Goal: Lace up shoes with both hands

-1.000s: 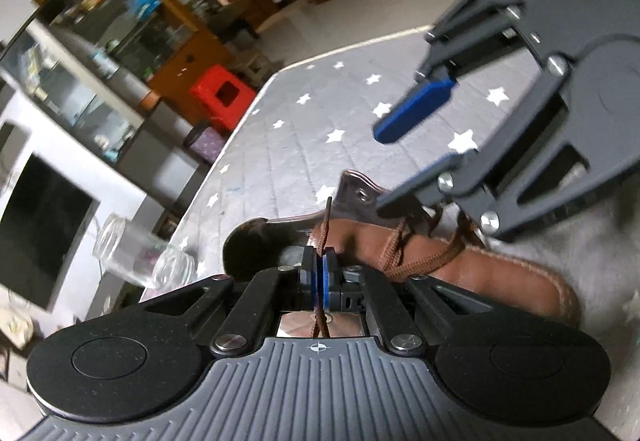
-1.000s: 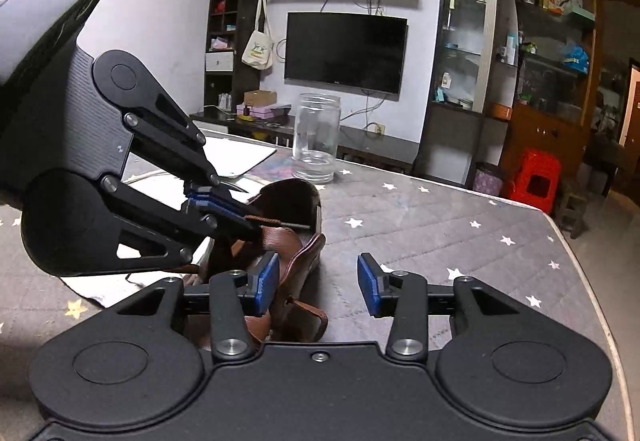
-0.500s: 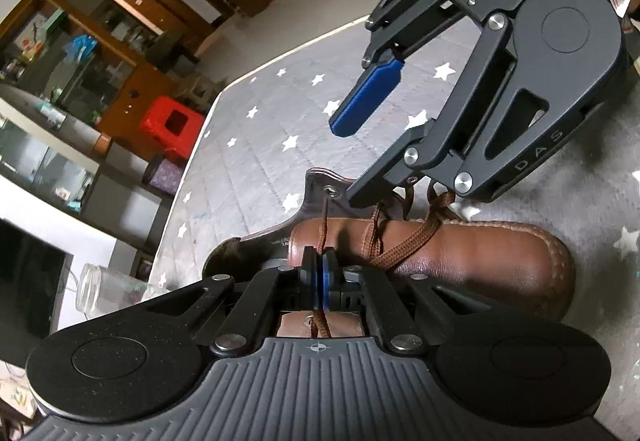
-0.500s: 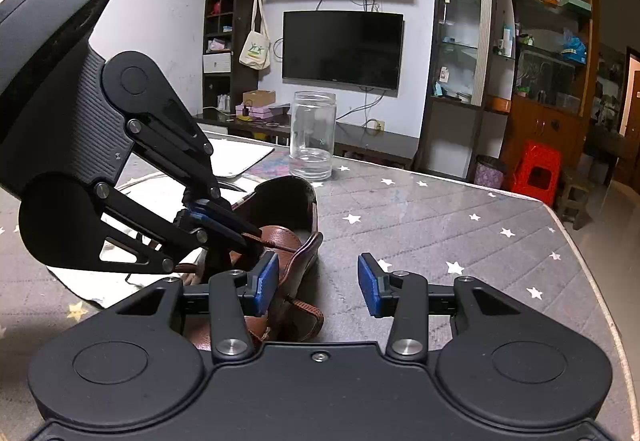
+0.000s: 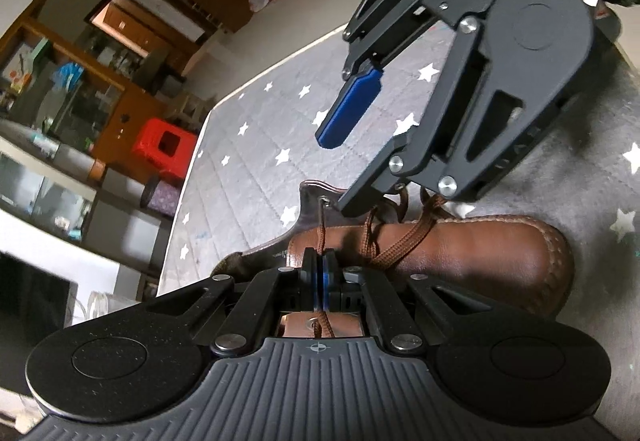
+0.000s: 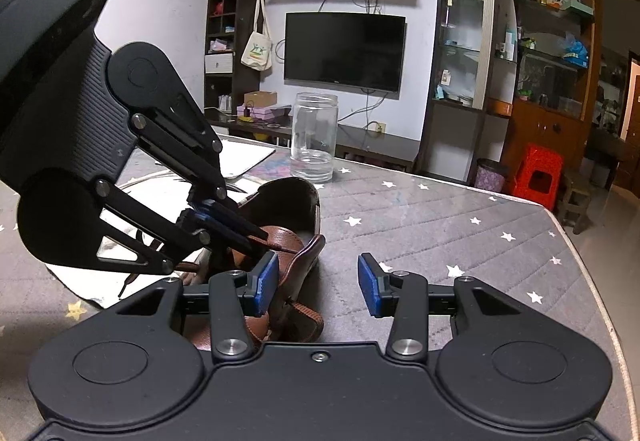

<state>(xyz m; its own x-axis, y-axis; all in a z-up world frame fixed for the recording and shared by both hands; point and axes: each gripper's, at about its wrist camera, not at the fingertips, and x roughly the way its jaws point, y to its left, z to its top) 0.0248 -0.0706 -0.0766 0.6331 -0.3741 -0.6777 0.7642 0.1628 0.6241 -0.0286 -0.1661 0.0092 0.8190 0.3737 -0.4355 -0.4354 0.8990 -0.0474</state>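
A brown leather shoe (image 5: 480,253) lies on the star-patterned table, toe to the right in the left wrist view. My left gripper (image 5: 320,261) is shut on a strand of the brown lace (image 5: 322,225), which runs taut up to an eyelet in the far flap. My right gripper (image 5: 340,165) hangs just above the shoe's lacing, jaws apart with nothing between them. From the right wrist, the right gripper (image 6: 318,283) stands open beside the shoe (image 6: 296,201). The left gripper (image 6: 256,237) pinches the lace over the shoe's opening.
A clear glass jar (image 6: 314,139) stands on the table (image 6: 440,233) behind the shoe. White paper (image 6: 244,159) lies at the far left. The table's edge runs along the right, with a red stool (image 6: 538,173) on the floor beyond.
The left wrist has rolled, so its view of the room and shoe has turned. The lace stays pinched, and the right gripper stays open over the shoe.
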